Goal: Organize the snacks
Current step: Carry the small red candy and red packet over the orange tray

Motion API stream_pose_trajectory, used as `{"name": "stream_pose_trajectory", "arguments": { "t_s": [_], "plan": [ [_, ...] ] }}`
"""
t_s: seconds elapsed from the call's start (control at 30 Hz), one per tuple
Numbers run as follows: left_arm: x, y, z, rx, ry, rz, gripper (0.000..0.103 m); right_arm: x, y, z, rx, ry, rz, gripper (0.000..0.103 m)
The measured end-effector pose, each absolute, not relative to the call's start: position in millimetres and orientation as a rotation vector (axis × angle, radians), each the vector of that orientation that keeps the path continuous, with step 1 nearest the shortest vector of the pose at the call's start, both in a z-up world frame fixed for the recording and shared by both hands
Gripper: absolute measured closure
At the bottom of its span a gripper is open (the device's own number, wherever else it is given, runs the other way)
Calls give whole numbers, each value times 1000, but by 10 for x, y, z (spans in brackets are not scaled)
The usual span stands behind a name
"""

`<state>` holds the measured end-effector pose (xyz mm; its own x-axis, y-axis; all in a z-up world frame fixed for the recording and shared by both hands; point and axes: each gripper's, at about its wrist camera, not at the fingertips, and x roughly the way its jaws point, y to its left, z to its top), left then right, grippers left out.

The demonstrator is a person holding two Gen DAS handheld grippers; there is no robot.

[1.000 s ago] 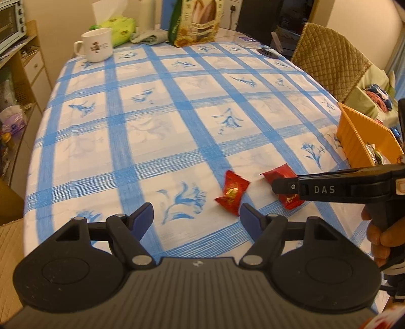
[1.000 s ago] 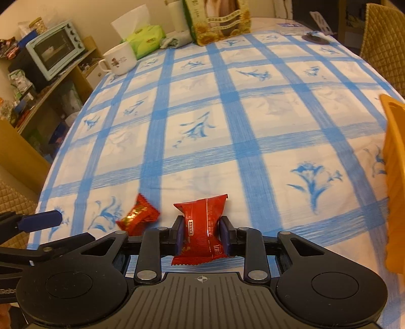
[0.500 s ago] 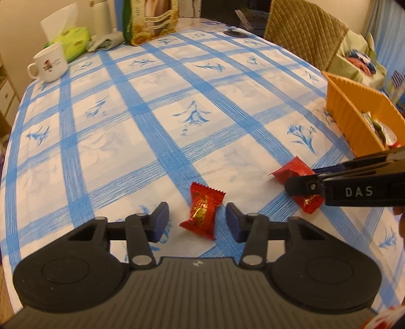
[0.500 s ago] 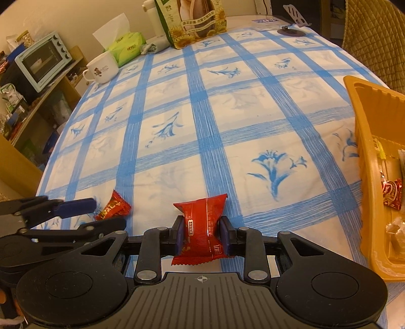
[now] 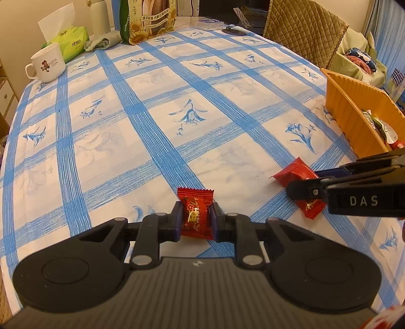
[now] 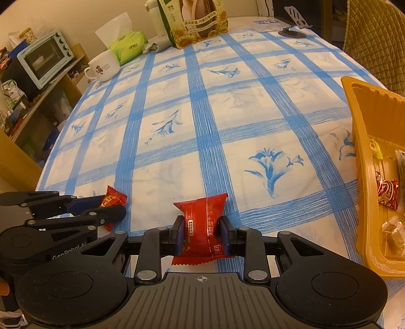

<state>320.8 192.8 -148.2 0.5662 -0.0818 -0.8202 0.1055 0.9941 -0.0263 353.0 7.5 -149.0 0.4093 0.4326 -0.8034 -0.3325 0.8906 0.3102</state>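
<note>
A small red candy with gold print [image 5: 195, 200] lies on the blue-checked tablecloth [image 5: 177, 114] near the front edge. My left gripper [image 5: 196, 215] is shut on it, its jaws closing tight with both pads pressing the wrapper's sides. From the right wrist view the left gripper [image 6: 111, 206] shows at lower left, with the candy [image 6: 114, 198] between its tips. My right gripper [image 6: 202, 232] is shut on a larger red snack packet [image 6: 202, 212]. That packet [image 5: 293, 172] hangs just above the cloth, left of the orange tray [image 6: 364, 177].
The orange tray [image 5: 349, 114] at the right edge holds several wrapped snacks. At the far end stand a white mug [image 5: 48, 63], a green tissue pack [image 5: 68, 43] and a sunflower-seed bag [image 5: 149, 20]. A quilted chair [image 5: 303, 25] is far right, a toaster oven [image 6: 43, 60] on shelves left.
My left gripper moved forward and down over the small candy and its jaws went from wide open to shut on it. The right gripper, still holding its packet, shifted toward the orange tray.
</note>
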Motion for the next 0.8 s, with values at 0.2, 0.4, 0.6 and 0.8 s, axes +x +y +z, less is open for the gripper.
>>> {"name": "stream_pose_trajectory", "arguments": {
  "t_s": [0.2,0.4,0.6,0.8],
  "plan": [
    [3084,1946,-1455,-9,967,-101,84,3468,68,-1485,109,1044,491,73],
    [2917,1924,-1364,-42,961,-96,84,3354,38,-1435,116,1041,512,73],
    [2735,1868,-1179,-66,933,-98,84,3200,-53,-1307,128,1025,540,74],
    [2566,1734,-965,-71,895,-112,84,3038,-234,-1117,148,995,567,74]
  ]
}}
